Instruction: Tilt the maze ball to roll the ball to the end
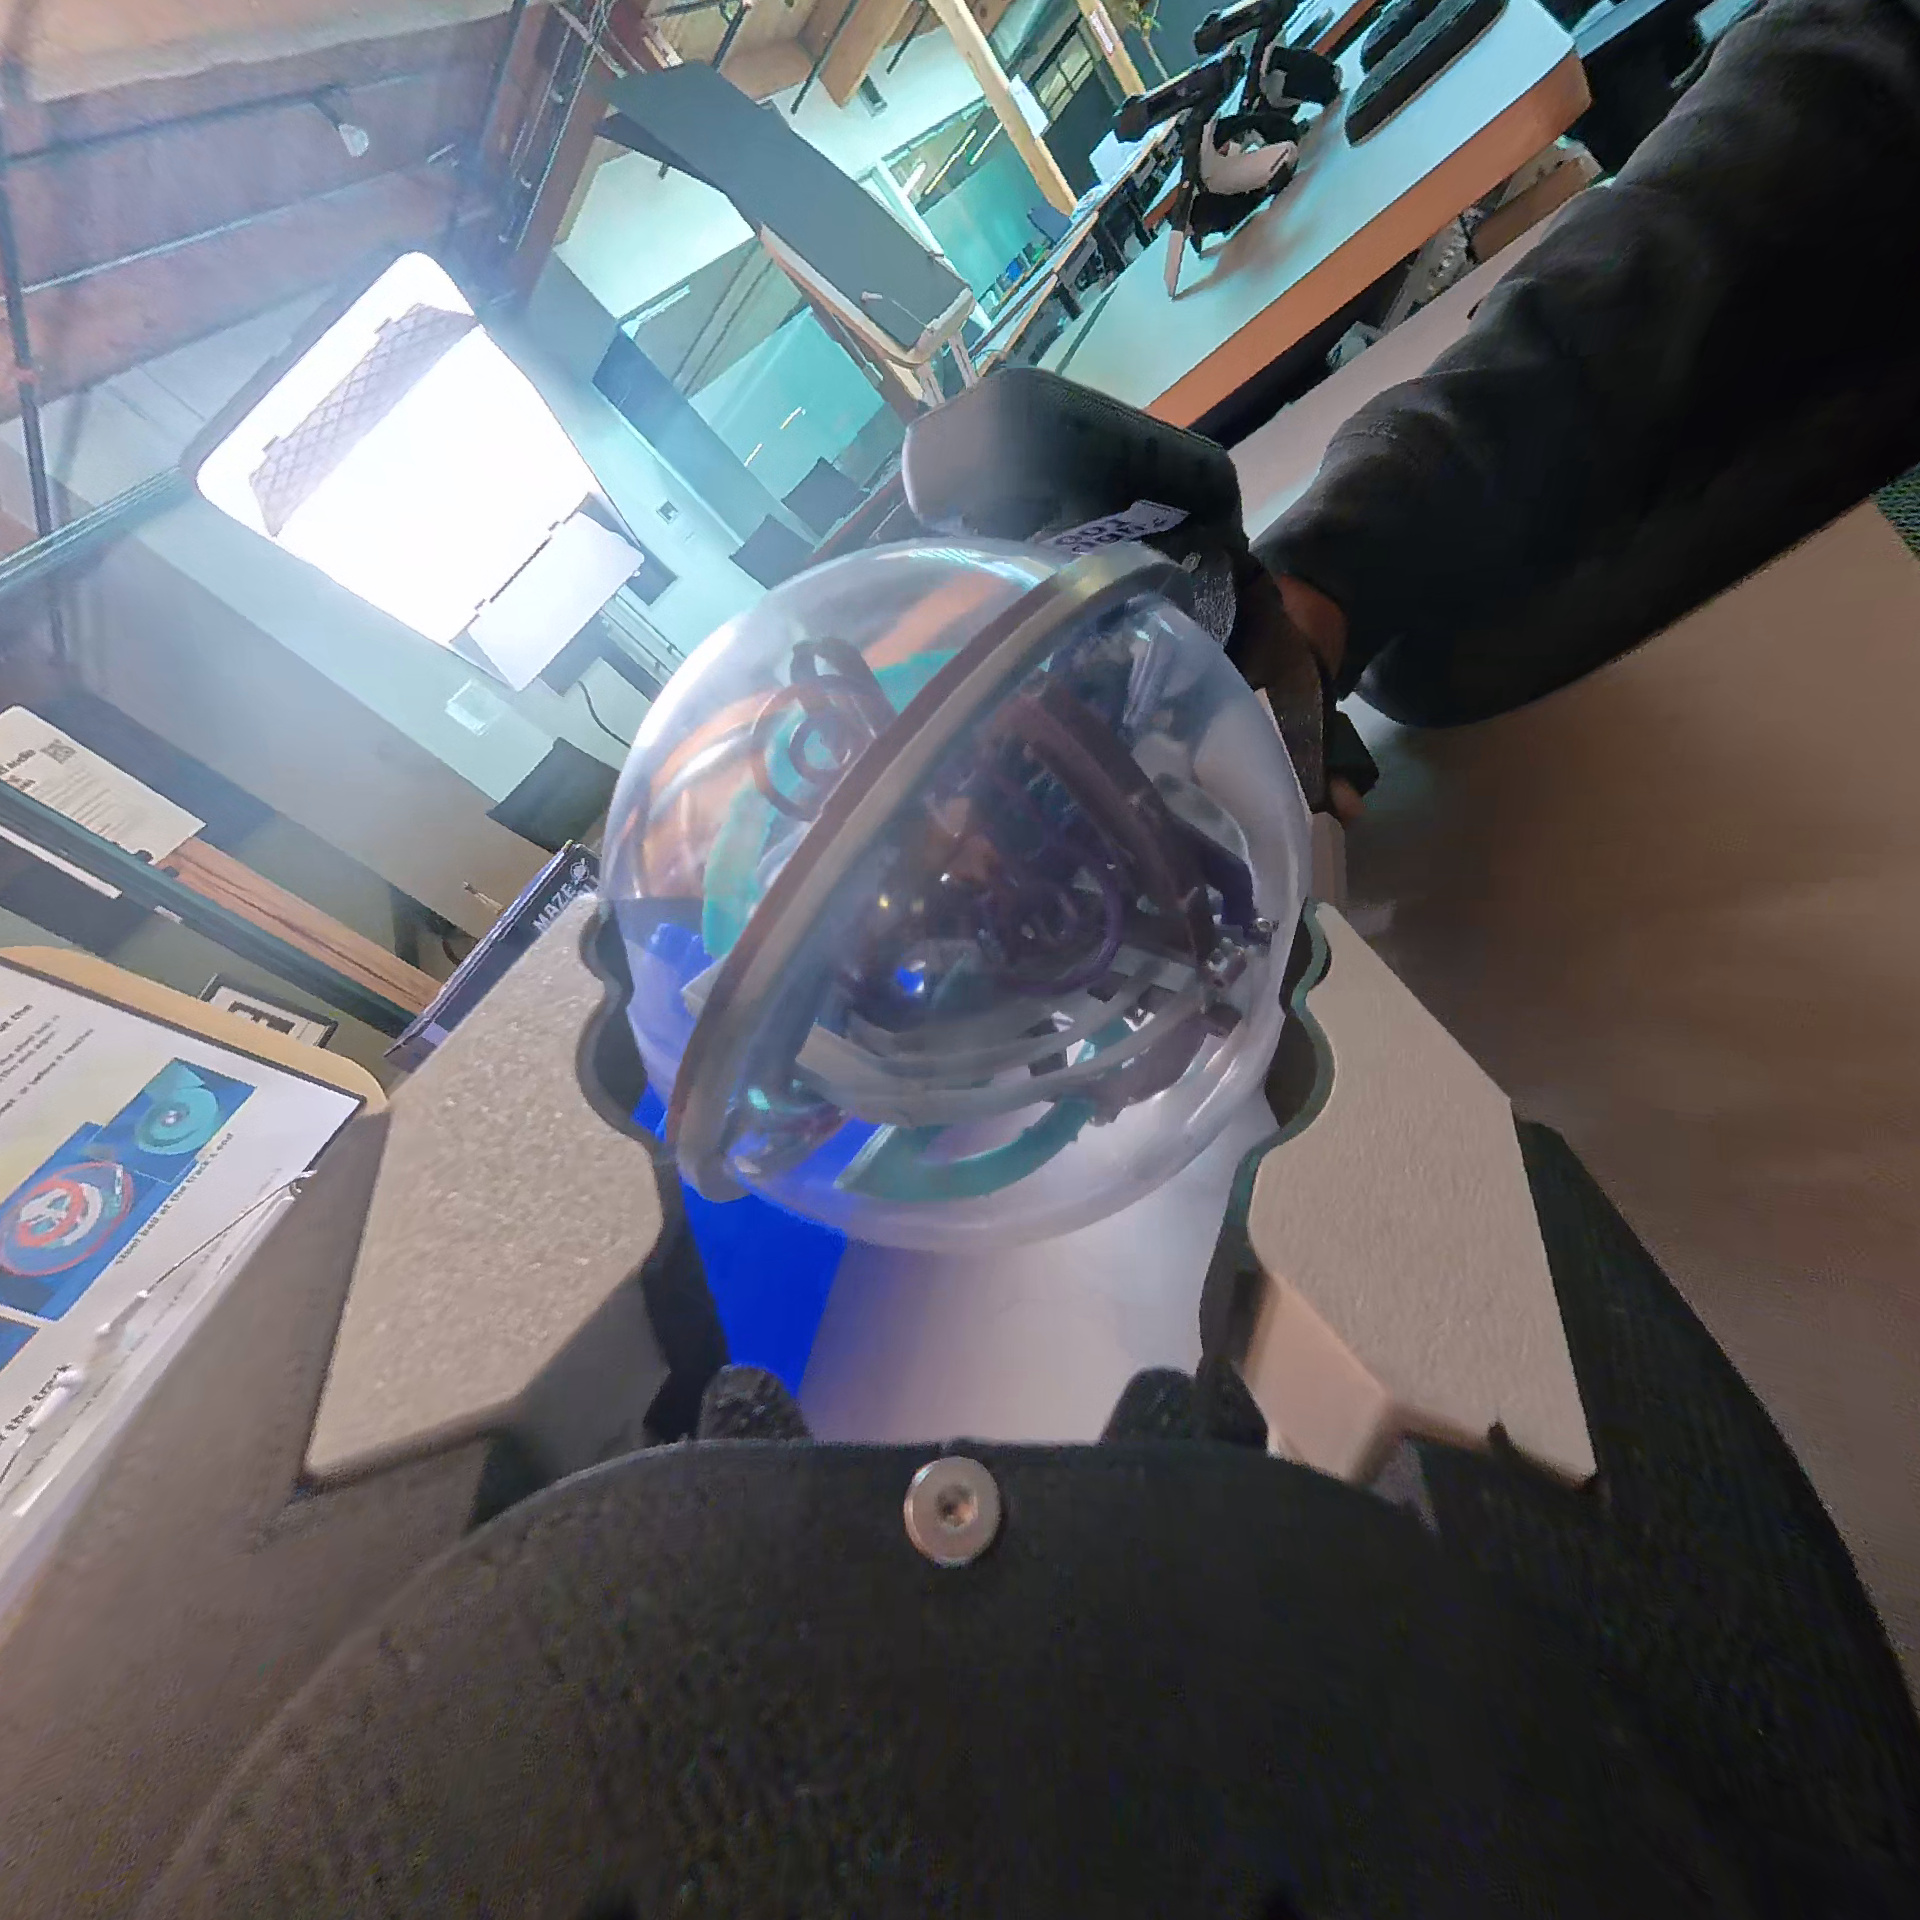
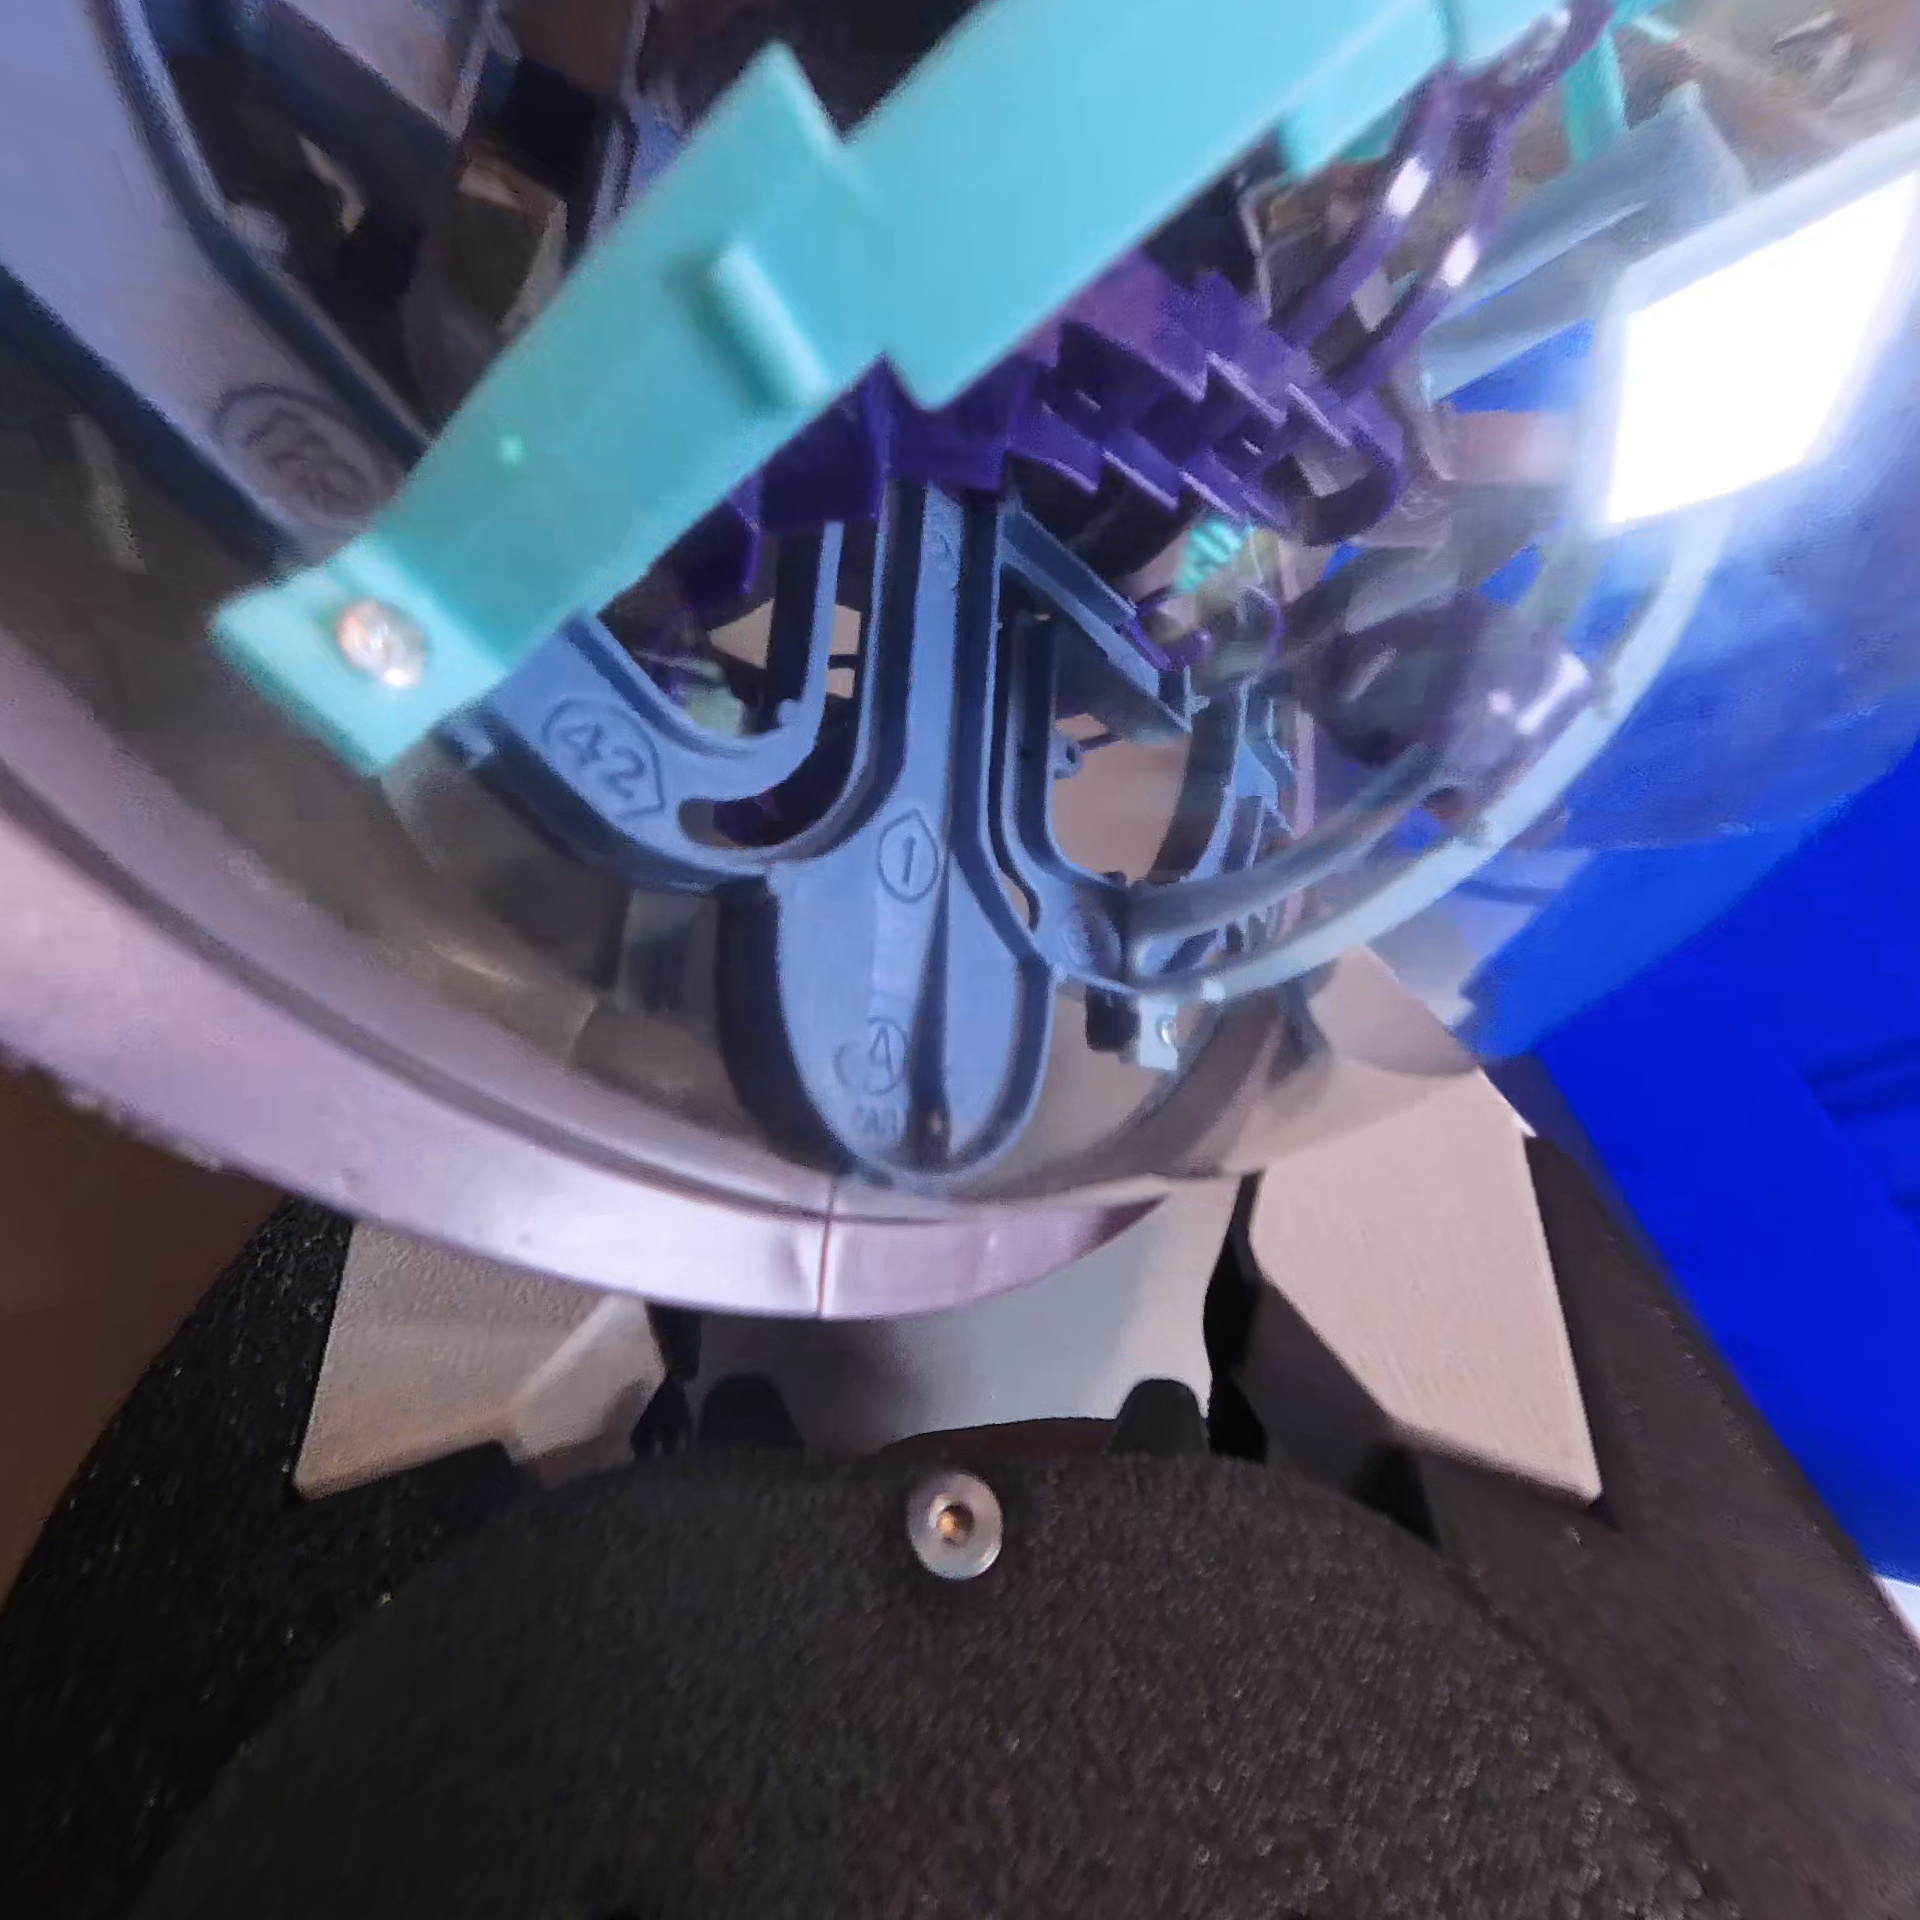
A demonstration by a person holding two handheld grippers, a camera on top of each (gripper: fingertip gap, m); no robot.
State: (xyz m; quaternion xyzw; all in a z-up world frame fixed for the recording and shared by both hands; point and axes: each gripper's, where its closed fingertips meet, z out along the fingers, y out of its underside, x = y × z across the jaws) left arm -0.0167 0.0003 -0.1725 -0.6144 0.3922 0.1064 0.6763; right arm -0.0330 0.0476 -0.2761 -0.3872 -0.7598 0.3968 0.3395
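Left claw (image 1: 956, 1049) clamping clear maze ball (image 1: 935, 894), right claw (image 2: 831, 1278) against it

The maze ball (image 1: 951, 894) had a clear shell, with teal, purple and grey-blue tracks inside. The gripper fingers (image 1: 499, 1226) were pale grey, their body black. A blue block (image 2: 1766, 935) stood beside.
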